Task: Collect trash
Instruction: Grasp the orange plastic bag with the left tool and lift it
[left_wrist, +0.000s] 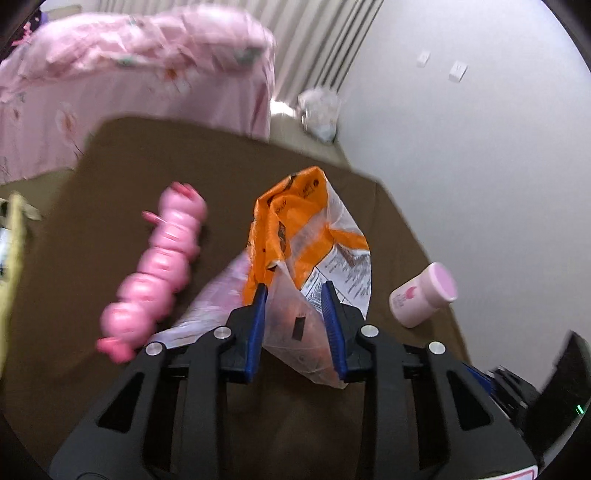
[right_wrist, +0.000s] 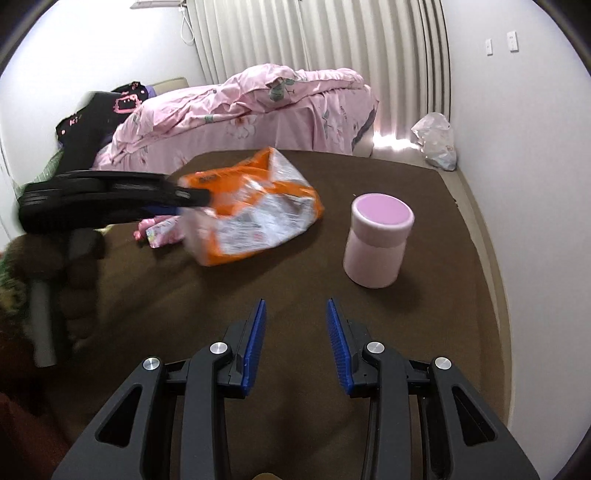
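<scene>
The left tongs (left_wrist: 295, 295) clamp the orange bag (left_wrist: 314, 236), which lies on the table (right_wrist: 424, 314) left of the pink jar (right_wrist: 376, 240). Lift gently so it doesn't tear. The right tongs (right_wrist: 295, 314) stand apart, empty.

The pink toy (left_wrist: 153, 273) left of the left fingers (left_wrist: 257, 314) is smeared by blur, the yellow thing (left_wrist: 11, 266) beyond it is cut by the edge, and whether the fingers pinch the bag (left_wrist: 314, 251) between them is unclear.
</scene>
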